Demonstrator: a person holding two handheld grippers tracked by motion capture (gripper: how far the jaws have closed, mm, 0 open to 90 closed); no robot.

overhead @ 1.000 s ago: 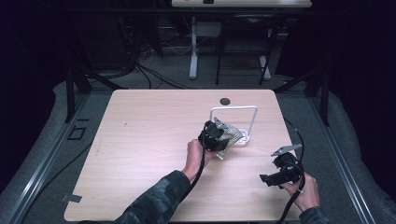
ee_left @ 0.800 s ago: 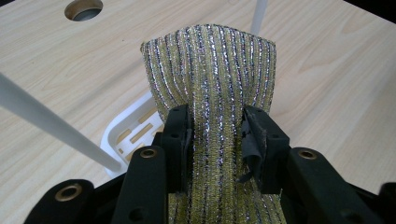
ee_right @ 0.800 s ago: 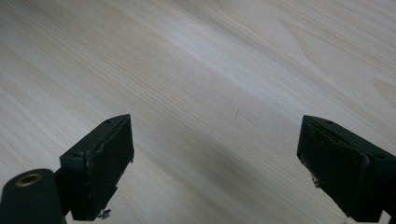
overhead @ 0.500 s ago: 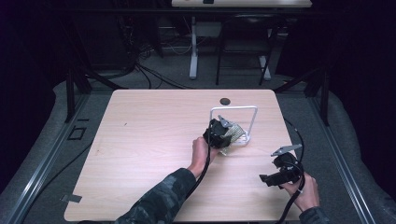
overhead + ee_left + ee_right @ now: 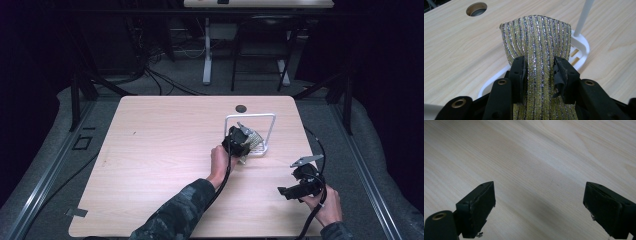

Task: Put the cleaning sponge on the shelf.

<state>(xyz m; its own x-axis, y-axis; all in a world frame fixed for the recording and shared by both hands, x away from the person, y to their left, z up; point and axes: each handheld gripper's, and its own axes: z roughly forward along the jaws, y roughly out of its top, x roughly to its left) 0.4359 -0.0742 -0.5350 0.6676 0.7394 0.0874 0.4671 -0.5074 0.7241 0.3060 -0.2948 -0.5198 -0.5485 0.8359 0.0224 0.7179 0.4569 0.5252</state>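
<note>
A gold and silver striped cloth (image 5: 537, 47) is pinched between the black jaws of my left gripper (image 5: 539, 72), its free end fanning out above a white rack base (image 5: 581, 47). In the high view the left gripper (image 5: 240, 141) holds the cloth (image 5: 254, 141) under the white wire rack (image 5: 250, 117) at the table's right of centre. My right gripper (image 5: 289, 191) hovers near the front right corner, its jaws wide apart over bare wood. The right gripper (image 5: 539, 205) has nothing between its fingers (image 5: 477, 207).
The wooden table (image 5: 160, 150) has a round cable hole (image 5: 241, 108) near its far edge, also seen as a cable hole (image 5: 476, 8) beyond the cloth. A white rod (image 5: 584, 17) of the rack rises at the right. Cables trail from both grippers.
The left gripper with the cloth has moved forward and right, up to the white rack. The right gripper has stayed near the front right corner.
</note>
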